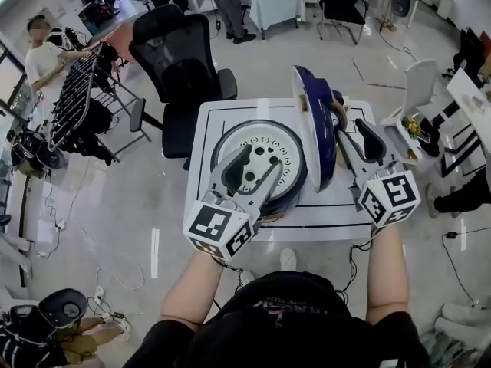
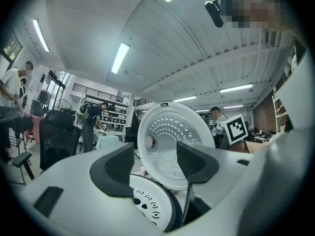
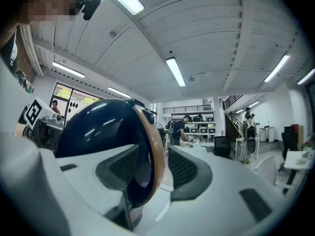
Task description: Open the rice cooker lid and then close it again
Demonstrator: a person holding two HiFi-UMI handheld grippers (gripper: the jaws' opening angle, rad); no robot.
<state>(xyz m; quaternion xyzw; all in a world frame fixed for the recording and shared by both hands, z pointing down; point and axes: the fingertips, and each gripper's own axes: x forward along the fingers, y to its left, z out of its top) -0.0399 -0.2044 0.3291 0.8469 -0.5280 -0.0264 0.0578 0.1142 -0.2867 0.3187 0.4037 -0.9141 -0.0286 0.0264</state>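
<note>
Now, lid point(image 1: 313, 121): it stood open and upright, at the right edge of the rice cooker point(image 1: 257, 167) on the desk point(image 1: 337, 222).
Right gripper point(image 1: 354, 126): jaws apart, straddling the lid's rim; a slim gap showed at one pad, so I judged no firm hold.
Left gripper point(image 1: 261, 159): open and empty, hovering over the rice cooker's mouth.
Key relation: the lid lay edge-on between the right jaws, so I reckoned that nearer hand should swing it leftward and down.

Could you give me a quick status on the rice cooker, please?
Left gripper open, empty, over the cooker body. Right gripper open, jaws astride the rim of the lid. Lid upright, fully open. Nothing seen in the way.
</note>
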